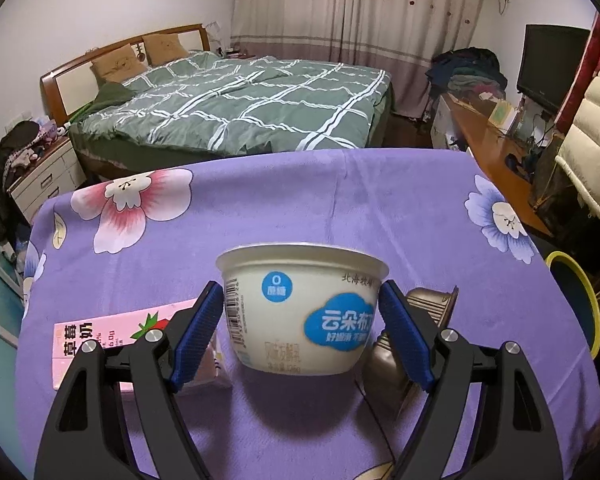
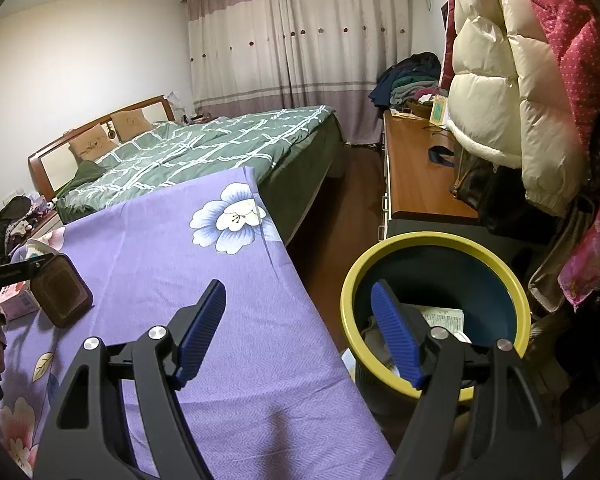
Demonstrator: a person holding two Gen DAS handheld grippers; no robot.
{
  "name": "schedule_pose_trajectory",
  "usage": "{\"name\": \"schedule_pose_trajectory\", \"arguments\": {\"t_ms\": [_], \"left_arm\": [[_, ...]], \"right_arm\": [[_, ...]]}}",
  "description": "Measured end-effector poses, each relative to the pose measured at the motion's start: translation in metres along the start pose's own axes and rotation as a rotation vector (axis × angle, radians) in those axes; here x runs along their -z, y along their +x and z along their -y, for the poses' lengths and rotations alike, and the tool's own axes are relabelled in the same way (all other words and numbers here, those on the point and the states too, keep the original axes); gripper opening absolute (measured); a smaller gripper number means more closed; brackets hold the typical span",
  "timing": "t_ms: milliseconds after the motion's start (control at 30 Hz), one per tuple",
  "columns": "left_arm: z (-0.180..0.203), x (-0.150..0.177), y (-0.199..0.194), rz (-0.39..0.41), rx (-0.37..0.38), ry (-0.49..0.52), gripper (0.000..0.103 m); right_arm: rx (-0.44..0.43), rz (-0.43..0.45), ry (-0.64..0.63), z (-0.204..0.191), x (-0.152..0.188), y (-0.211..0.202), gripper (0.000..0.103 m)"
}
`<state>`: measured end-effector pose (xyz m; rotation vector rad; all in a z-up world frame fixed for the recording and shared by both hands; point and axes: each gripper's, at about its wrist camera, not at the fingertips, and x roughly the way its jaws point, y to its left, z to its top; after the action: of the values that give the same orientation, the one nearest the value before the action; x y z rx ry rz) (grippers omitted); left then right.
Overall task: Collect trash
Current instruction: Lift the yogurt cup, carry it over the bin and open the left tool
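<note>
Left wrist view shows the left gripper (image 1: 302,334) pinching, seemingly firmly, the cup (image 1: 302,312) at frame centre; next: carry it to the bin (image 2: 436,312), where the right gripper (image 2: 298,334) hangs spread, empty.

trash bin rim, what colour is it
Yellow-green rim on the trash bin, dark blue inside. It shows best in the right wrist view.
</note>
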<state>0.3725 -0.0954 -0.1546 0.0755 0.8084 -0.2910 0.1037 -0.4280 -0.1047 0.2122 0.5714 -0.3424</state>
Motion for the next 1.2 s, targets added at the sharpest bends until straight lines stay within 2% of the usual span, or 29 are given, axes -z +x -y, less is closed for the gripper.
{"name": "schedule_pose_trajectory", "arguments": {"t_ms": [300, 500, 733, 867, 1000, 1200], "left_arm": [[-0.006, -0.001, 0.007, -0.010, 0.047, -0.036, 0.081], [-0.008, 0.000, 0.003, 0.011, 0.041, -0.044, 0.080], [-0.015, -0.009, -0.038, 0.120, -0.003, -0.073, 0.080], [-0.008, -0.017, -0.071, 0.184, -0.002, -0.063, 0.080], [0.006, -0.017, -0.100, 0.219, 0.026, -0.055, 0.080], [0.050, -0.009, -0.132, 0.247, 0.099, -0.002, 0.080]], "right_arm": [[-0.003, -0.009, -0.004, 0.000, 0.000, 0.002, 0.071], [-0.007, -0.016, -0.006, 0.000, 0.000, 0.004, 0.071], [-0.009, -0.016, -0.005, -0.001, 0.000, 0.005, 0.071], [-0.010, -0.010, -0.005, -0.001, 0.001, 0.005, 0.071], [-0.026, 0.012, 0.003, 0.001, 0.001, 0.000, 0.071], [-0.021, 0.041, 0.028, 0.022, 0.001, -0.017, 0.071]]}}
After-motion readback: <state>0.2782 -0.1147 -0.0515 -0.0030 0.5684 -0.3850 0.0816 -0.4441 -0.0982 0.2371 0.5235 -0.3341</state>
